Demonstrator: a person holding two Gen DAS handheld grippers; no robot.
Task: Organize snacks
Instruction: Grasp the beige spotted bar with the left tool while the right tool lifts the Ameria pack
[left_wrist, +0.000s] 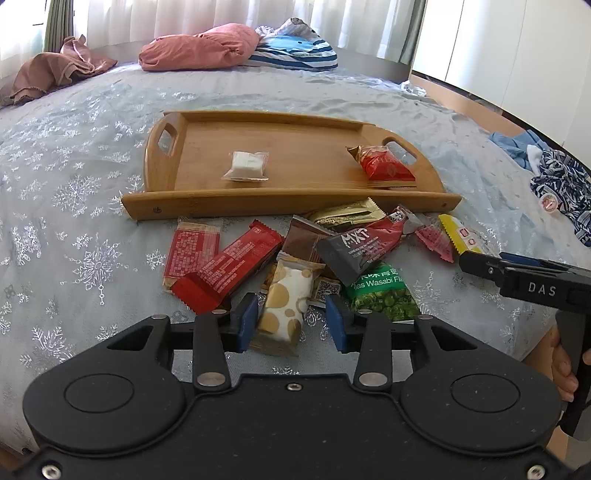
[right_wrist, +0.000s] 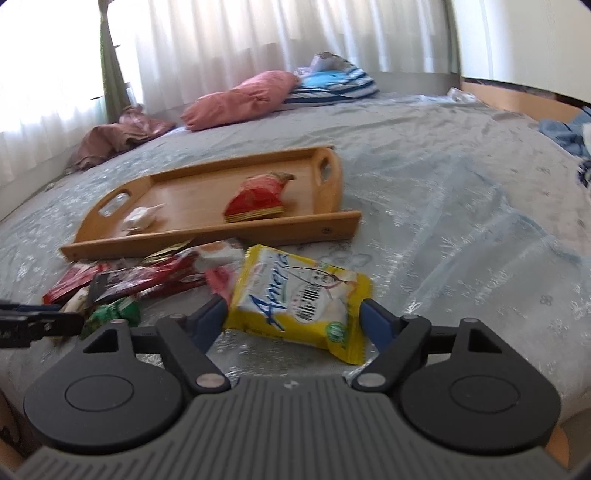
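A: Nearest first: what have the claws got?

B: The left claw (left_wrist: 291, 323) is open astride a gold-dotted bar (left_wrist: 286, 308), pads not touching it. The right claw (right_wrist: 293, 325) is spread wide around a yellow pack (right_wrist: 301, 299); that view is blurred, so contact seems absent.

A: And beyond?

B: A pile (left_wrist: 295, 251) of wrapped snacks lies on the bed (left_wrist: 92, 221), against the tray (left_wrist: 280, 205). Inside the tray sit only a white pack (left_wrist: 246, 166) and a red pack (left_wrist: 386, 166).

A: So?

B: Barely started, I'd judge; most remain.

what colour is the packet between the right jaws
Yellow, with blue lettering and a white panel: the packet shows best in the right wrist view.
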